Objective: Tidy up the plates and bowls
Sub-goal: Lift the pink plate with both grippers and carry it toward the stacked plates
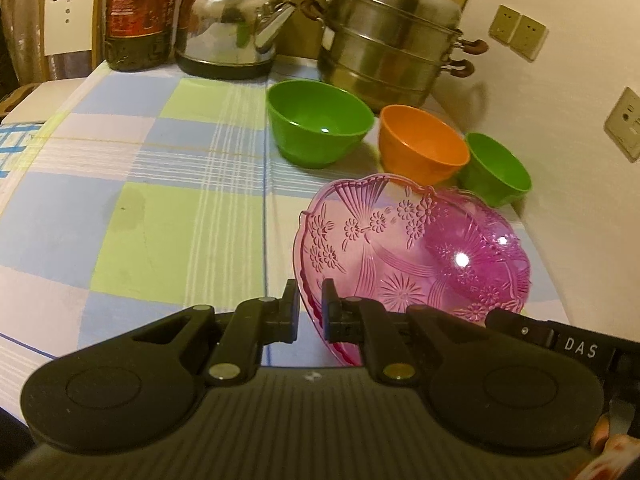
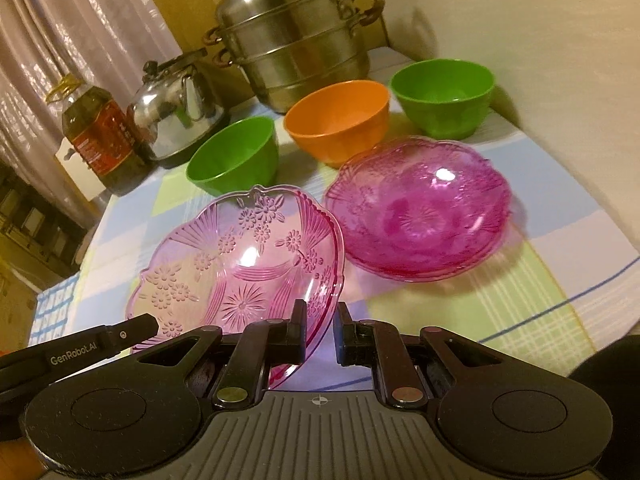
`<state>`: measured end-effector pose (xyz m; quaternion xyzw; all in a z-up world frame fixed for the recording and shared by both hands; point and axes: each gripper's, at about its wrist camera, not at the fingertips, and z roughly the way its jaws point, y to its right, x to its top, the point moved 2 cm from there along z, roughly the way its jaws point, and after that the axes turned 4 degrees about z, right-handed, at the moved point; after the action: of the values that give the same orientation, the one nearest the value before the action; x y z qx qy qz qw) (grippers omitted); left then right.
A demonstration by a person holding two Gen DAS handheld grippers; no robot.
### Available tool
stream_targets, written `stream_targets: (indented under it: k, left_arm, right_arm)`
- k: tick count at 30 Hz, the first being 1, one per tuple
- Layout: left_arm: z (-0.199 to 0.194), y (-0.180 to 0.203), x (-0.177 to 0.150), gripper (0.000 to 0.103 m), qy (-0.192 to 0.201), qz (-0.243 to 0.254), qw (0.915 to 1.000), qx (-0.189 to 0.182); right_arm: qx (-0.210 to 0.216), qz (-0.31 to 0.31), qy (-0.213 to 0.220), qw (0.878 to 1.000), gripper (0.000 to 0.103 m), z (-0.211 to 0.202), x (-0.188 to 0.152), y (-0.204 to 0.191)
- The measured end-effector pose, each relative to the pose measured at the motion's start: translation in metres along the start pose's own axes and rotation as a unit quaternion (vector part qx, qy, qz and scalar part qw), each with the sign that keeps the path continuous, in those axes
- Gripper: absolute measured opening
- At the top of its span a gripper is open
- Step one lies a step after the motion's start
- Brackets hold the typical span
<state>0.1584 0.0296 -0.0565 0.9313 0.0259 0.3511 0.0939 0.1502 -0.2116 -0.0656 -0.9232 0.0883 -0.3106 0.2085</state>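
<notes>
We look from two wrist cameras, each close behind its own fingers and tilted down across the checked tablecloth. Our left view faces the steamer pot at upper centre; our right view sees it at upper centre too, from further right. Both share the pink plate, the orange bowl and the kettle.

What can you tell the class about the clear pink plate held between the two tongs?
The transparent pink plastic-looking plate is shallow, with a scalloped rim and embossed flowers, fans and a starburst. It is tilted, apparently lifted off the checked tablecloth. The left tongs pinch one edge and the right tongs the opposite edge. It sits apart from the stack of similar pink plates.
</notes>
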Motion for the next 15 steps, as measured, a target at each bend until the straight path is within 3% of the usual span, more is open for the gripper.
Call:
stream_targets:
  k: [15]
  left_arm:
    - [-0.005,0.038,0.0,0.009,0.002,0.027,0.9993,-0.026]
  right_arm:
    - [-0.011,0.022,0.023,0.999,0.013,-0.033,0.006,0.032]
